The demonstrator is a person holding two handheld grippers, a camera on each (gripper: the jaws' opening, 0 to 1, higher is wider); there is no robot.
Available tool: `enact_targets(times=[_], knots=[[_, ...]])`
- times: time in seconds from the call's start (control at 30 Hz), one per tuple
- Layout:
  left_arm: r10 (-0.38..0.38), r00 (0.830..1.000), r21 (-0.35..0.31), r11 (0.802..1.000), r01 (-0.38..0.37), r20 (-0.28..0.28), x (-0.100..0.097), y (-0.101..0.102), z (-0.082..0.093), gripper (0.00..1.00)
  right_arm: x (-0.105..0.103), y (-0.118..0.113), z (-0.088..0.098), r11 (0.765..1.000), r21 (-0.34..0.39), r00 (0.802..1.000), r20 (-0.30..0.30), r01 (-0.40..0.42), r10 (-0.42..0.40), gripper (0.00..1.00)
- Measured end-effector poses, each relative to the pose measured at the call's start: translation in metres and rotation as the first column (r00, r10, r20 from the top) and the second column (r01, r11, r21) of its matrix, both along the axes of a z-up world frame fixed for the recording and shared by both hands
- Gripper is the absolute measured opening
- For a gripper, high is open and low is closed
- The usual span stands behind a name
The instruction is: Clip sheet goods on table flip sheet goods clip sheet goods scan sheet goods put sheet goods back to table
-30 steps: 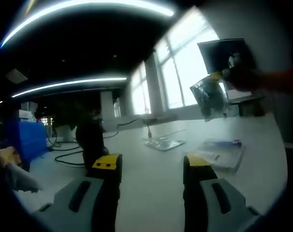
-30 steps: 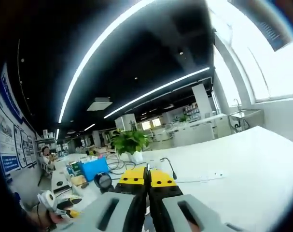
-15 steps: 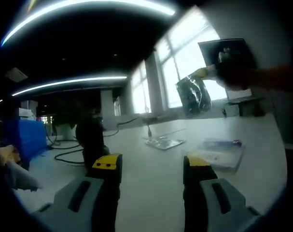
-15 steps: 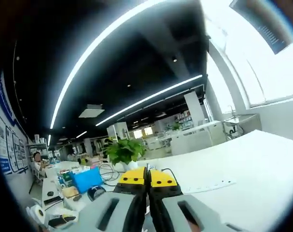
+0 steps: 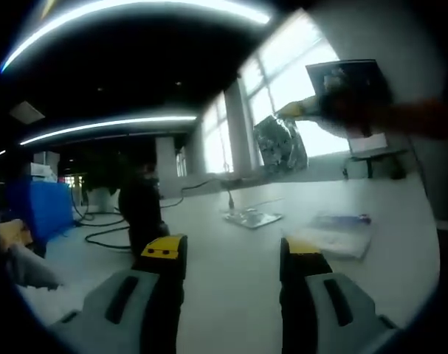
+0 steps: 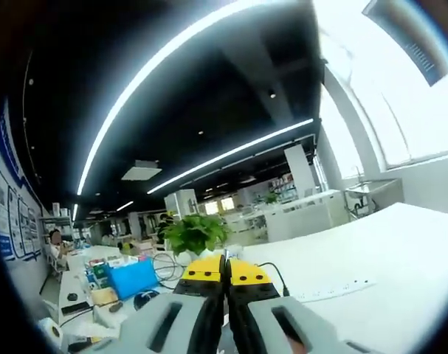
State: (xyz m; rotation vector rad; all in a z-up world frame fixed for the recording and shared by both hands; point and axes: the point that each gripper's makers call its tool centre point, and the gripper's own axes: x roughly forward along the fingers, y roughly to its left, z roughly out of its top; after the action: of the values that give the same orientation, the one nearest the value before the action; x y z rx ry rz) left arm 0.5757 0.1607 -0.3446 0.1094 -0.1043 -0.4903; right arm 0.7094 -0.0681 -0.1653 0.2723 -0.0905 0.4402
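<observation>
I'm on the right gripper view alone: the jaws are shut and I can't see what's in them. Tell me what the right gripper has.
Observer: In the left gripper view the right gripper holds a crinkled silvery sheet packet in the air, against the bright window.
Operator: Report the left gripper.
Observer: The left gripper is open, with nothing between its jaws, above the white table.
Operator: Say what lies on that table.
Observer: Two flat packets, apart from each other: a clear packet further back and a white packet with a blue strip at its far edge.
</observation>
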Motion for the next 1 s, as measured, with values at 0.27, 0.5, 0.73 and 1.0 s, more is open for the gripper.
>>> enact_targets(times=[0.27,0.5,0.73,1.0], knots=[[-0.019,1.0,0.02,1.0,0.019,0.001,-0.002,-0.005,-0.002,0.43,0.007,0.017,-0.001,1.0,-0.017,1.0,0.0,0.018,-0.018,0.0],[-0.014,1.0,0.021,1.0,0.014,-0.012,-0.001,-0.004,-0.004,0.45,0.013,0.03,0.007,1.0,0.003,1.0,0.015,0.016,-0.016,0.0],[0.0,1.0,0.009,1.0,0.0,-0.015,0.001,-0.001,-0.003,0.46,0.022,0.039,0.003,1.0,0.002,1.0,0.013,0.018,-0.018,0.0],[0.005,1.0,-0.006,1.0,-0.005,-0.023,0.004,0.002,-0.004,0.46,0.03,0.049,-0.003,1.0,0.004,1.0,0.018,0.024,-0.024,0.0]])
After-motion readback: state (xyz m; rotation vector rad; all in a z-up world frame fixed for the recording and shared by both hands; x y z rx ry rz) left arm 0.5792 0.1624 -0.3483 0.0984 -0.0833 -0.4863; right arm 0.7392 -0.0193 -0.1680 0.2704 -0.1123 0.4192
